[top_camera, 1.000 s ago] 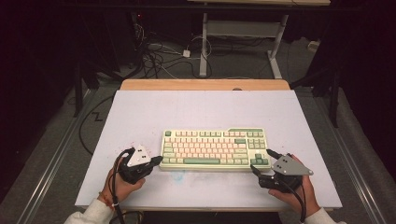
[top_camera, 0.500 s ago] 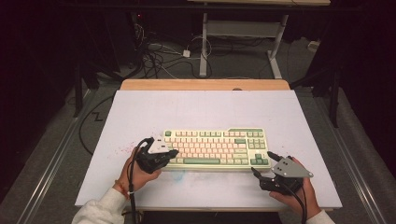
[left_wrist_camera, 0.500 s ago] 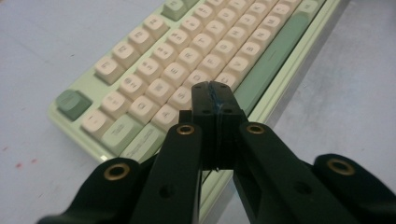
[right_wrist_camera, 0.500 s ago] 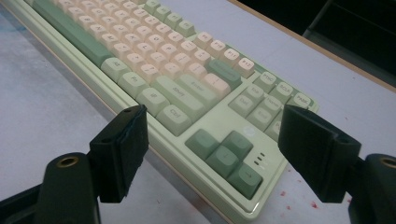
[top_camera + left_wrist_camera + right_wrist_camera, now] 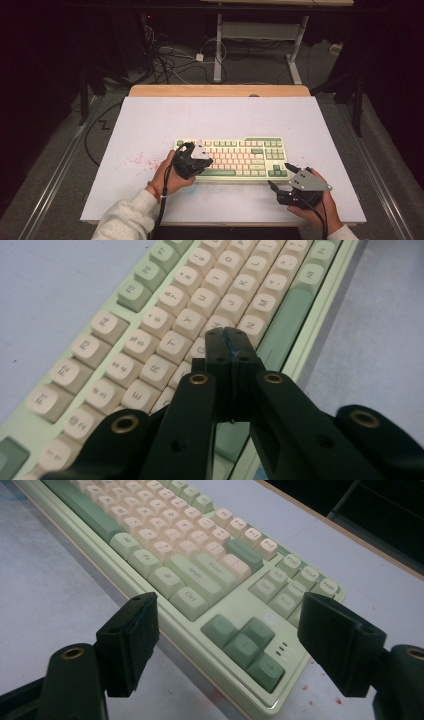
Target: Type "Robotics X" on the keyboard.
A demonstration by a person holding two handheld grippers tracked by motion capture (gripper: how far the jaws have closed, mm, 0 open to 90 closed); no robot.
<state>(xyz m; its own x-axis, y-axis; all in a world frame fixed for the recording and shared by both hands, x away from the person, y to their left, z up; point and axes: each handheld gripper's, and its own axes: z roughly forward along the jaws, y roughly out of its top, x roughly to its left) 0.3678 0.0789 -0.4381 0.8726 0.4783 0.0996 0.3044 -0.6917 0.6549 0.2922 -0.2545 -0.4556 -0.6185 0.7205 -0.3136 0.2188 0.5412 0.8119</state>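
A cream and green keyboard (image 5: 240, 152) lies across the near middle of the white table (image 5: 225, 115). My left gripper (image 5: 209, 161) hangs over the keyboard's left part, held by a hand in a light sleeve. In the left gripper view the keyboard (image 5: 150, 325) runs slantwise, and the left gripper (image 5: 227, 340) is shut and empty, its tips just above the letter keys near the spacebar. My right gripper (image 5: 280, 176) rests off the keyboard's near right corner. In the right gripper view it (image 5: 230, 617) stands wide open, facing the arrow keys of the keyboard (image 5: 200, 575).
Red specks (image 5: 142, 161) dot the table left of the keyboard. A wooden strip (image 5: 220, 91) edges the table's far side. Cables (image 5: 170, 60) and a desk frame (image 5: 260, 35) stand on the floor beyond.
My left gripper has moved right, from beside the keyboard's left end to over its left keys. The right gripper has stayed where it was.
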